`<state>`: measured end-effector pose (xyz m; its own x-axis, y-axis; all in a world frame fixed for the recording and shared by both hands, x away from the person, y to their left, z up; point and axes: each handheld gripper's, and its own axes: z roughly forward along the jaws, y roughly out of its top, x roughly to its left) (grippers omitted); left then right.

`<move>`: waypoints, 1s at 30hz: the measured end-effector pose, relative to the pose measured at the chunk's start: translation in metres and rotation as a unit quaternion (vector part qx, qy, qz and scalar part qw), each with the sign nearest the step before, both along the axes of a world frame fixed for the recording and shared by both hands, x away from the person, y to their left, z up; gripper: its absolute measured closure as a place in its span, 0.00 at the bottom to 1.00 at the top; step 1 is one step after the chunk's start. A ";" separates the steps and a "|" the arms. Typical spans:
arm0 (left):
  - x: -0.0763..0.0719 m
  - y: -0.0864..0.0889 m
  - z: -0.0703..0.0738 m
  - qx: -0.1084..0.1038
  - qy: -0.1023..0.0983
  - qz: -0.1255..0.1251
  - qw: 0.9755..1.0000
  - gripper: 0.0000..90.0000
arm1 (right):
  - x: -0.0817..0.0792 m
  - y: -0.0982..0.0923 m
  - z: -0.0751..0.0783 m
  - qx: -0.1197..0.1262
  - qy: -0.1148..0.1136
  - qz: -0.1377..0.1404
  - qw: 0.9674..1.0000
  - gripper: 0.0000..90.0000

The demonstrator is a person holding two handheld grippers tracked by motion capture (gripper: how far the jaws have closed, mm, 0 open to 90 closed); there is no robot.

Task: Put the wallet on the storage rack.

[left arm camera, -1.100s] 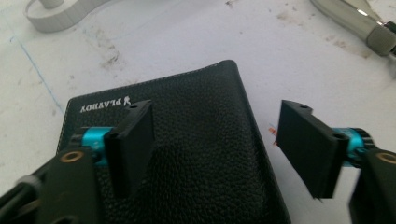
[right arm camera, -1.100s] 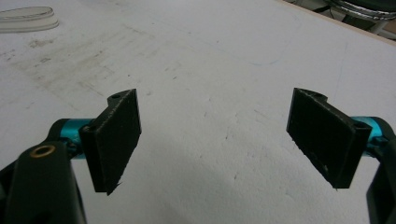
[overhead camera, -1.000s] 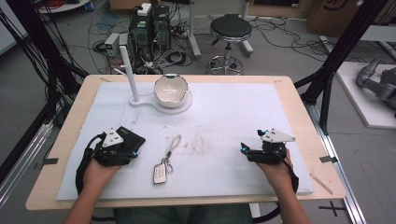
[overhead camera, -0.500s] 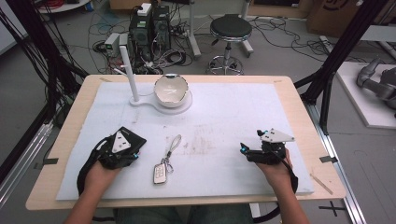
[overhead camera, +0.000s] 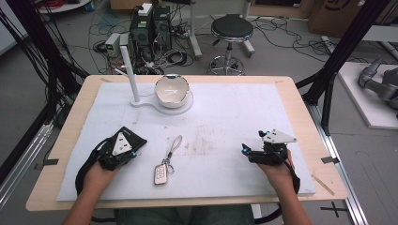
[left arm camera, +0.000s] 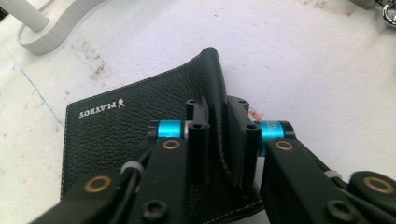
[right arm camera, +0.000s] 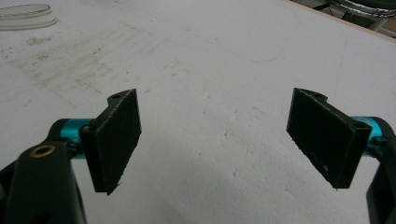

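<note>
**Left gripper clamped on wallet flap, right gripper idle**

Black leather wallet [left arm camera: 140, 140] lies on the white mat [overhead camera: 225, 117] at the near left of the table [overhead camera: 300, 93], directly under the left gripper [left arm camera: 217, 135]. In the left gripper view one edge of the wallet is pulled up into a ridge, and that ridge sits between the two black jaws, pads pressing it from both sides. Jaws have just been closing, with the leather between them; now clenched on the wallet. Rest of the wallet is flat on the mat, logo side up, extending to the left of the jaws in that view. In the high view the left gripper [overhead camera: 123, 146] covers most of the wallet [overhead camera: 133, 139].

Just right of the wallet: key fob [overhead camera: 161, 174] with its strap, flat on the mat, apart from both grippers.

Right gripper [right arm camera: 215, 140] is well apart, at the near right of the mat. Jaws spread wide, nothing between them but bare mat.

Far left of the mat: white stand [overhead camera: 133, 75] with a bowl [overhead camera: 172, 89] on its base.
</note>
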<state>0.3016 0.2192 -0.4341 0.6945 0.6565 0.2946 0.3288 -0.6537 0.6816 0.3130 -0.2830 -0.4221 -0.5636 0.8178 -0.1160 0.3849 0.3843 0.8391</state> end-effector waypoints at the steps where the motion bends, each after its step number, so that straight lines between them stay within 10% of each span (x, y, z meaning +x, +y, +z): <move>1: 0.000 0.001 0.001 0.001 0.000 -0.002 1.000 0.90 | 0.000 0.000 0.000 0.000 0.000 0.001 1.000 0.20; 7: 0.000 0.009 0.010 -0.041 -0.002 0.009 0.999 0.91 | 0.000 -0.002 0.000 0.004 0.002 -0.002 1.000 0.20; 18: -0.016 0.024 0.053 -0.119 -0.076 -0.002 0.990 0.92 | 0.001 -0.001 0.000 0.000 -0.004 0.004 1.000 0.20; 24: -0.022 0.028 0.076 -0.181 -0.114 -0.015 0.977 0.92 | 0.001 0.000 -0.001 0.003 -0.002 0.004 1.000 0.20; 30: -0.023 0.032 0.084 -0.219 -0.116 -0.030 0.968 0.92 | 0.002 0.001 -0.001 0.000 -0.001 0.005 1.000 0.20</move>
